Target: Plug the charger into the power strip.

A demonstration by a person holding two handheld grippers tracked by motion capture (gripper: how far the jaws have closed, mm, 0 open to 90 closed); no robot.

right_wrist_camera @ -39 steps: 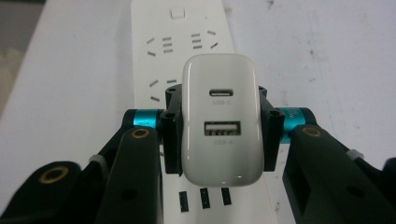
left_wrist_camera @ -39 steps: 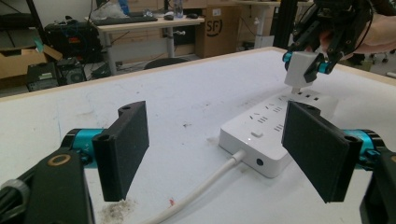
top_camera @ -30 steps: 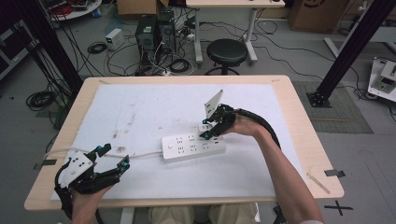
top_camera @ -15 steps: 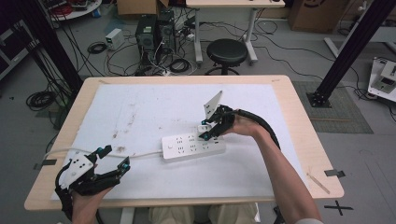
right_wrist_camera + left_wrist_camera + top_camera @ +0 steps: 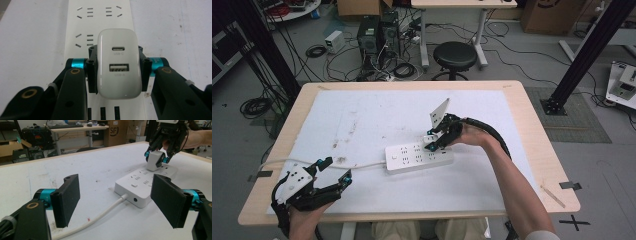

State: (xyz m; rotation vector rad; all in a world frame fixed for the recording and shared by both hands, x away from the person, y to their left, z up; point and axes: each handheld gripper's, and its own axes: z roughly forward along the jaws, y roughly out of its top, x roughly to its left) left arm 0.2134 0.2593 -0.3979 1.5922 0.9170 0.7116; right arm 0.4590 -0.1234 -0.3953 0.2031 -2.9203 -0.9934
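Observation:
A white power strip (image 5: 417, 157) lies across the middle of the white mat, its cable (image 5: 312, 163) running off to the left. My right gripper (image 5: 430, 142) is shut on a white USB charger (image 5: 118, 62) with USB-C and USB-A ports, held over the strip's (image 5: 98, 22) right part. Whether the charger sits in a socket or just above it cannot be told. From the left gripper view, the charger (image 5: 155, 161) is at the strip's (image 5: 142, 187) far end. My left gripper (image 5: 334, 175) rests open near the table's front left edge, nothing between its pads (image 5: 67, 197).
The white mat (image 5: 377, 115) covers most of the wooden table (image 5: 537, 150). Behind the table, on the floor, are a black stool (image 5: 454, 55), computer towers (image 5: 379, 35) and tangled cables. A black frame post (image 5: 587, 55) rises at the right.

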